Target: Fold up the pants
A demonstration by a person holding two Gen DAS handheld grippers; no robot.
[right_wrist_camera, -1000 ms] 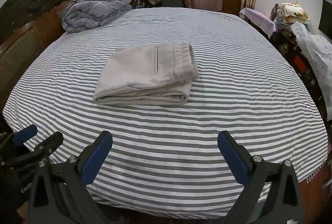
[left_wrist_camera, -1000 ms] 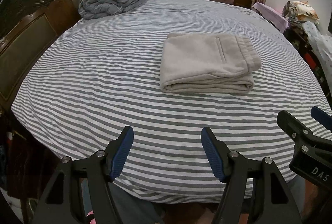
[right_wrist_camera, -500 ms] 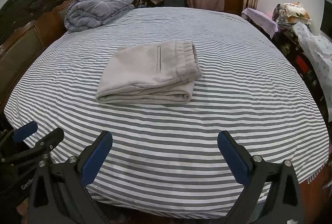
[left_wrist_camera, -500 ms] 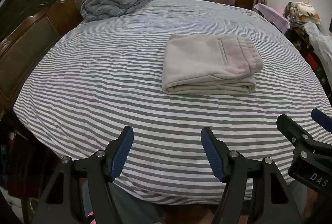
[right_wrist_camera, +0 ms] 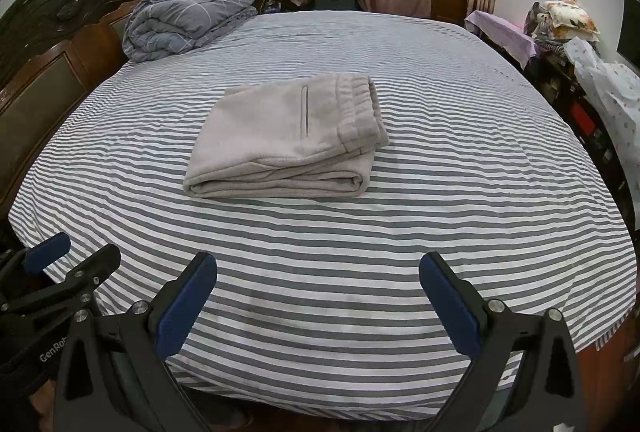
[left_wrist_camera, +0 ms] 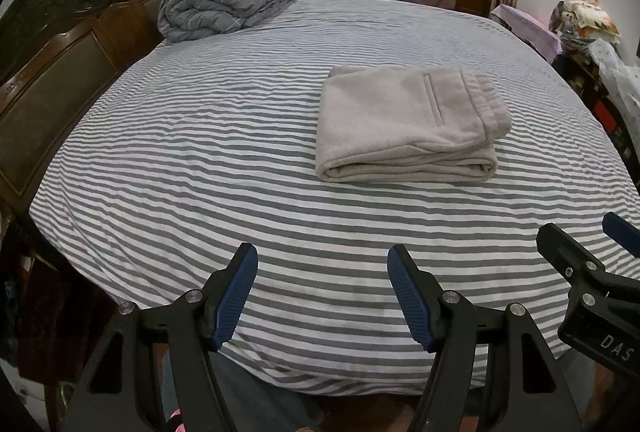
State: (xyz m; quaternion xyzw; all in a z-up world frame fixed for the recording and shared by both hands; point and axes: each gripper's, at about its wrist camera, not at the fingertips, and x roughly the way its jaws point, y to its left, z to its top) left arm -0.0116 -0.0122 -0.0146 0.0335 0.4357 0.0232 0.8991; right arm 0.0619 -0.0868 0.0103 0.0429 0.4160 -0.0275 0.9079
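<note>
On striped bed (right_wrist_camera: 440,120), pants (right_wrist_camera: 288,136) lie folded, untouched.

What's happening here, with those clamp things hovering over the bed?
A person holds a two-finger gripper in each hand to fold pants. The beige pants already lie folded in a neat stack on the striped bed. The left gripper and right gripper are both open, near the bed's edge, touching nothing. A rolled grey quilt sits by the headboard.

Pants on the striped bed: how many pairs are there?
1. The folded beige pants lie mid-bed on the striped sheet, touching neither tongs. The bundle near the headboard is a quilt; it could hide something.
</note>
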